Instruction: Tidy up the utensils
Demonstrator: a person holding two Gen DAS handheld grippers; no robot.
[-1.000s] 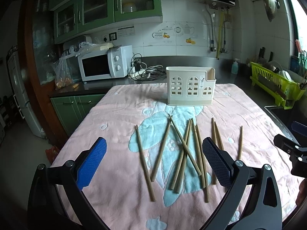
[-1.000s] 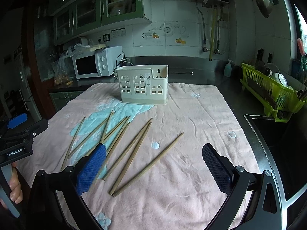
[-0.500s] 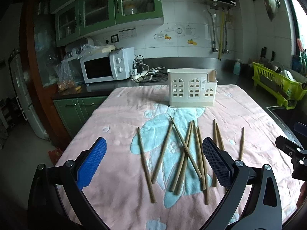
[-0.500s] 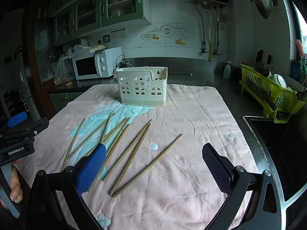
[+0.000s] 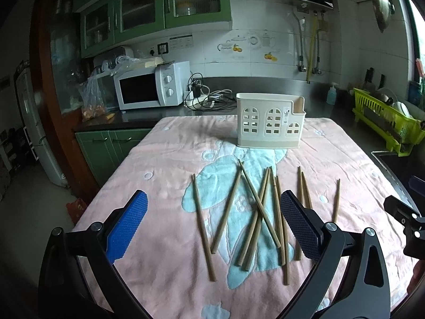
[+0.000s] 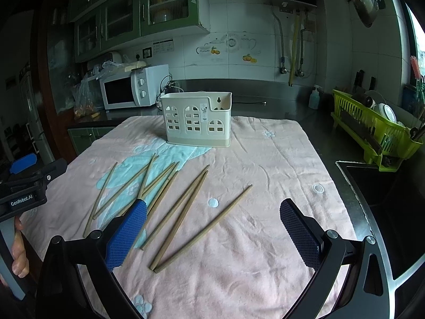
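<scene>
Several wooden chopsticks (image 5: 255, 207) lie scattered on a pink towel (image 5: 170, 175); they also show in the right wrist view (image 6: 183, 207). A cream utensil holder (image 5: 271, 121) stands upright at the far side, also in the right wrist view (image 6: 198, 119). My left gripper (image 5: 212, 224) is open and empty, held above the near chopsticks. My right gripper (image 6: 212, 228) is open and empty above the right-hand chopsticks. One chopstick (image 6: 204, 227) lies apart on the right.
A microwave (image 5: 151, 86) and cables sit on the counter behind. A green dish rack (image 6: 377, 130) and a sink (image 6: 377, 186) are at the right. The towel's left edge drops off to the floor.
Both grippers have drifted slightly; the left view has tilted a little so the scene sits lower. Nothing was picked up and the chopsticks have not moved.
</scene>
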